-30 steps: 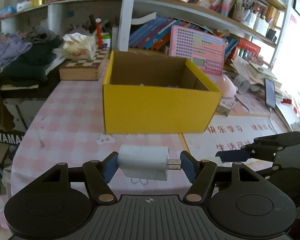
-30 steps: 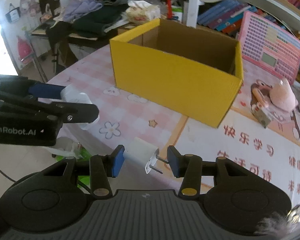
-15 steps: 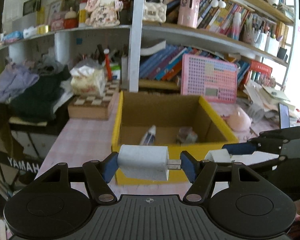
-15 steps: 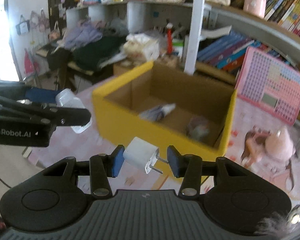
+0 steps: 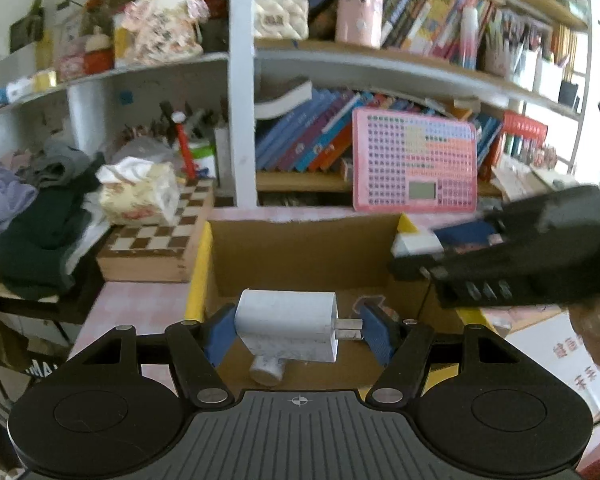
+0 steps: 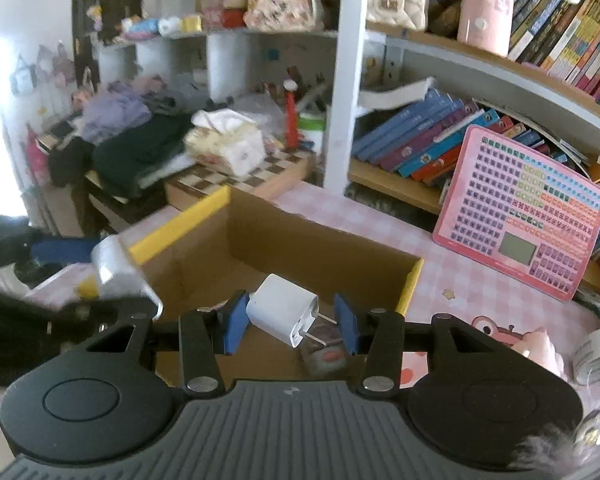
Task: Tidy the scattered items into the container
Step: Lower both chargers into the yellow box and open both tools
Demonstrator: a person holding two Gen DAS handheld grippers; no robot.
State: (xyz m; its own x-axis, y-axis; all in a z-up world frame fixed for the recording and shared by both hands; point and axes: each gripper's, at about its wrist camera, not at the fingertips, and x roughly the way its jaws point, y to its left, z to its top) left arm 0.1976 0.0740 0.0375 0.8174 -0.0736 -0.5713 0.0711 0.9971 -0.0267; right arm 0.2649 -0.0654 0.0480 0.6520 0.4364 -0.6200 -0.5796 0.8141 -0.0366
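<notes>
My left gripper (image 5: 296, 330) is shut on a large white charger (image 5: 286, 326), its prongs against the right pad. It hangs over the near part of the yellow cardboard box (image 5: 198, 276), whose brown inside holds a small tube (image 5: 265, 370). In the right wrist view my right gripper (image 6: 290, 320) is shut on a small white charger (image 6: 282, 308), held slantwise above the open box (image 6: 180, 220). A dark pouch-like item (image 6: 326, 354) lies on the box floor below it. Each gripper shows in the other's view: the right gripper (image 5: 420, 246) at the box's right corner, the left gripper (image 6: 112, 280) at its left rim.
A pink learning tablet (image 5: 416, 164) leans on the bookshelf behind the box. A chessboard case (image 5: 156, 248) with a tissue pack (image 5: 140, 196) sits at the left, beside a pile of clothes (image 5: 32, 232). A pink plush toy (image 6: 536, 352) lies on the table at the right.
Both grippers have gone forward and up with their chargers, from in front of the box's yellow wall to above its opening. Neither grip has changed.
</notes>
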